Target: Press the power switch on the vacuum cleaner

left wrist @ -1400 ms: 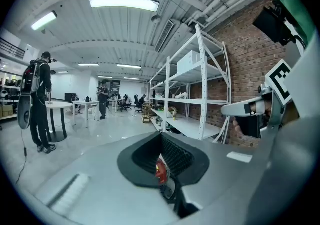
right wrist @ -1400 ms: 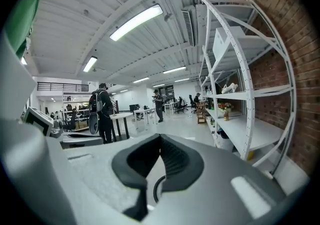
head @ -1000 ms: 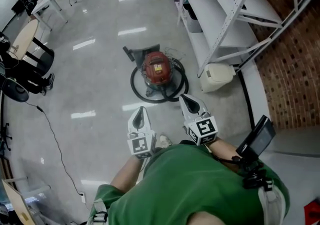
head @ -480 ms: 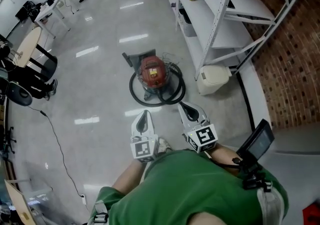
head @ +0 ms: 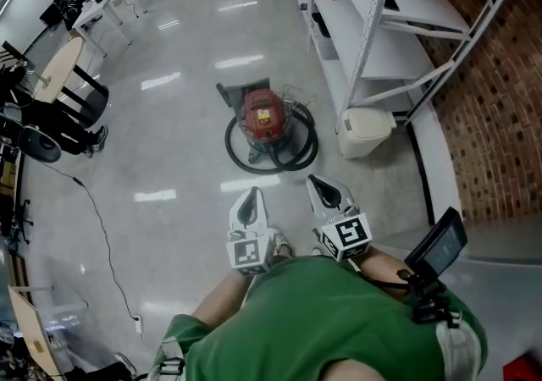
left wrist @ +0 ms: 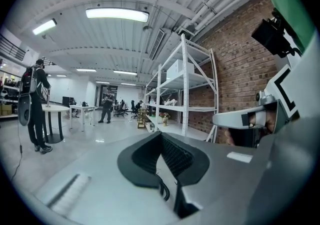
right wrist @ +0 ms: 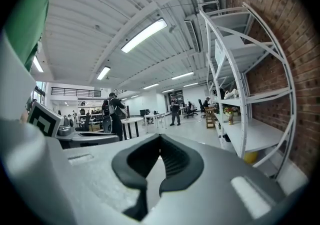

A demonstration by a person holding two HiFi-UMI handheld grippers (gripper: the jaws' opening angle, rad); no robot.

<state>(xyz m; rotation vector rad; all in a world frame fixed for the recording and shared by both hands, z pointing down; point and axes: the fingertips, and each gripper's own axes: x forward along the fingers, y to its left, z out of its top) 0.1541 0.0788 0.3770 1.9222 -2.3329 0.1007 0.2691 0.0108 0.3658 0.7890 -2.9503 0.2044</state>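
Vacuum cleaner (head: 264, 115) sits on the glossy pale floor (head: 169, 134) ahead of the person, just beside the white metal shelving rack (head: 356, 24), well apart from both tools. Left tool (head: 250, 201) and right tool (head: 324, 190) are held up by the torso and point forward. On each, the black ribbed pads meet at the tips with nothing between them, so both are closed and empty

Step, as a judgement: standing off from the vacuum. This fits walking up to press the switch, or backing off with the switch already pressed. No light or other sign shows on or off, and the switch itself is too small to pick out. Any press would call for a long reach down and one closed tip set on a small control on the top

Materials: vacuum is a squat round drum with a shiny red domed lid, looks like hard plastic. Black ribbed hose (head: 273, 159) lies coiled in a ring round its base. A rounded white plastic bin (head: 366, 130) stands near, under the rack. Rough red brick wall (head: 500, 117) at right
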